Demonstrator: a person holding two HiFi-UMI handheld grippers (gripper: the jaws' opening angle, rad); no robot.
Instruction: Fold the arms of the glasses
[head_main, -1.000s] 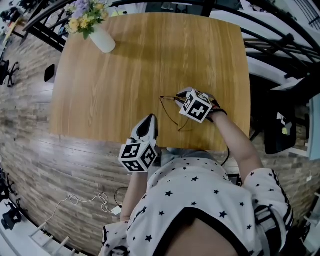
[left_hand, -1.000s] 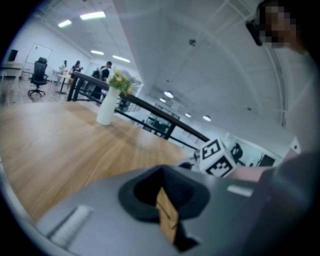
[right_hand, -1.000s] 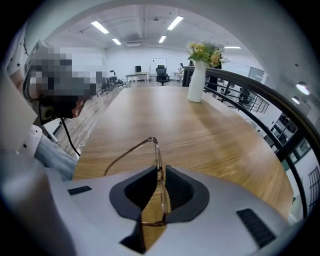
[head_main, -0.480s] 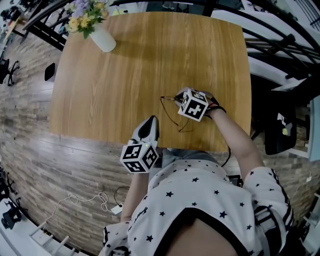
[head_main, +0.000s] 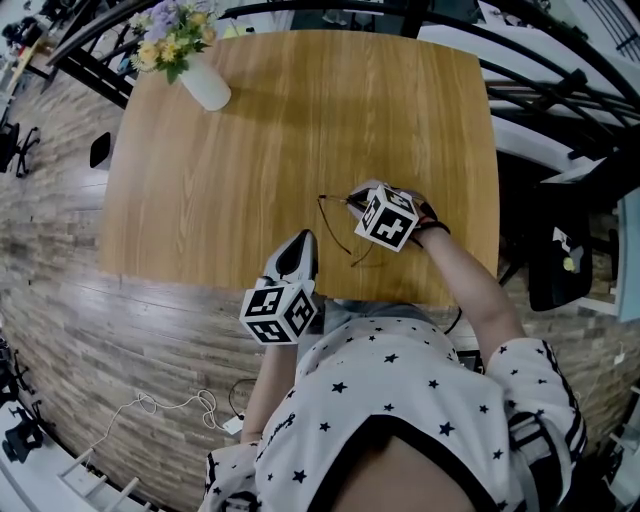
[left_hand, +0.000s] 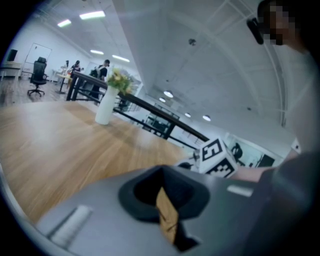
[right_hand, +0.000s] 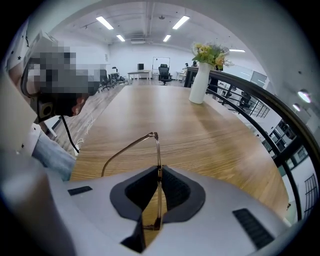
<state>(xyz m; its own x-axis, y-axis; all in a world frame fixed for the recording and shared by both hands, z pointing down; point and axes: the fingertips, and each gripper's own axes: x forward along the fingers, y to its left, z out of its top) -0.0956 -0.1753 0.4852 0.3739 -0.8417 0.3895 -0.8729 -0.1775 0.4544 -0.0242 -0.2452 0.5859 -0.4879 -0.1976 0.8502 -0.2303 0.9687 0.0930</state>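
Observation:
Thin wire-framed glasses (head_main: 338, 222) lie near the front right edge of the wooden table (head_main: 270, 130), with one arm (head_main: 335, 228) swung out toward me. My right gripper (head_main: 353, 198) is shut on the frame. In the right gripper view the thin rim (right_hand: 158, 155) runs straight up between the closed pads, and an arm (right_hand: 125, 150) curves off to the left. My left gripper (head_main: 298, 242) is shut and empty at the table's front edge, left of the glasses. In the left gripper view its jaws (left_hand: 163, 196) are closed, with the right gripper's marker cube (left_hand: 216, 156) beyond them.
A white vase of flowers (head_main: 198, 72) stands at the table's far left corner and also shows as a vase (right_hand: 200, 82) in the right gripper view. Black railings (head_main: 560, 90) and a dark chair (head_main: 562, 262) sit to the right. Cables (head_main: 170, 405) lie on the floor.
The right gripper with its marker cube has edged slightly left while keeping hold of the glasses. The left gripper has stayed put.

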